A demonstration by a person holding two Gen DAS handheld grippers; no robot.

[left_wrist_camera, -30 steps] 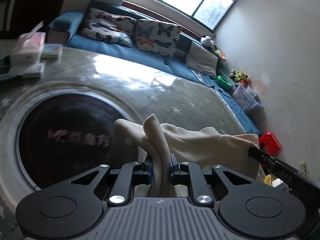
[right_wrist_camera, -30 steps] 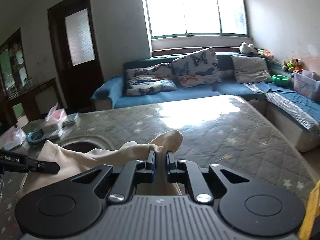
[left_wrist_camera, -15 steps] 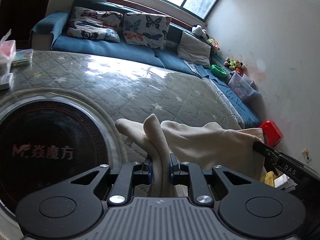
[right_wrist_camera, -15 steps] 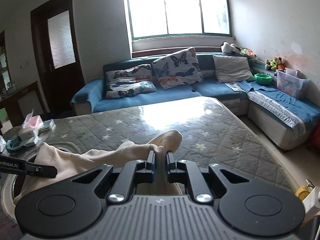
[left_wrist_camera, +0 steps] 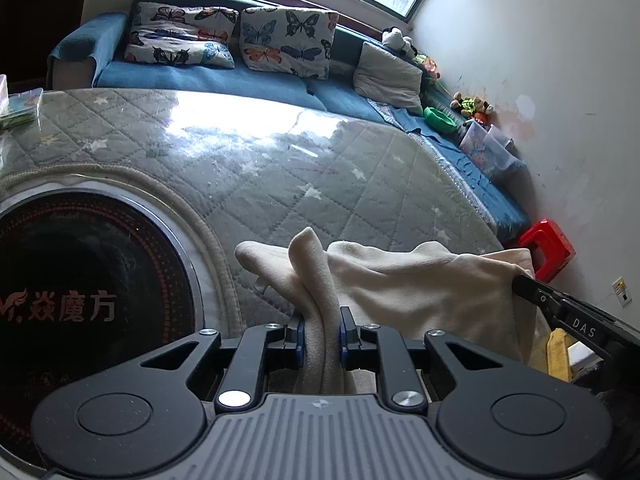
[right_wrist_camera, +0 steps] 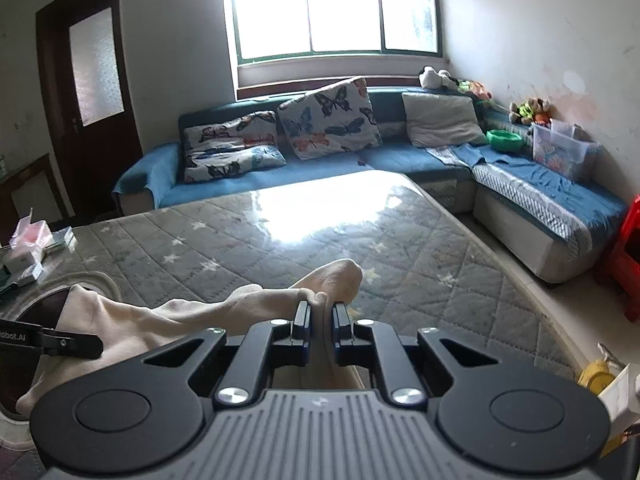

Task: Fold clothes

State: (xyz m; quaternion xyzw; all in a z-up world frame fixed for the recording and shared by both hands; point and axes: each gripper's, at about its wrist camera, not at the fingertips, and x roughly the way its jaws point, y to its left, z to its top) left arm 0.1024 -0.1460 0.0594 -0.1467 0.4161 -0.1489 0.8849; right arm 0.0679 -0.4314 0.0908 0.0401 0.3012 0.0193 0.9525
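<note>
My left gripper (left_wrist_camera: 320, 330) is closed on a bunched fold of the cream fleece garment (left_wrist_camera: 400, 280), fabric filling the narrow gap between the blue-edged pads and rising above them in a peak. My right gripper (right_wrist_camera: 320, 320) pinches another gathered edge of the same garment (right_wrist_camera: 192, 316) the same way, jaws drawn nearly together with cloth between. The cloth spans between the two grips; in the left view my right gripper's fingers (left_wrist_camera: 560, 308) bite its far corner, and in the right view my left gripper's black finger (right_wrist_camera: 68, 342) shows at the opposite corner. The garment appears to hang above the near edge of the grey quilted star-print table cover (right_wrist_camera: 320, 240), slack and creased in the middle; whether its lower hem touches the table I cannot tell. Left of it lies the dark round glass cooktop with red lettering (left_wrist_camera: 80, 300); beyond the table, the blue sofa with butterfly cushions (right_wrist_camera: 280, 140). Judgement: step in hand is spreading before the fold. To do it well: keep both pinches firm, draw the grippers apart until the top edge is taut and level, then lower onto the quilted area, clear of the cooktop ring. Risk: thick bunches may slip unevenly.
</note>
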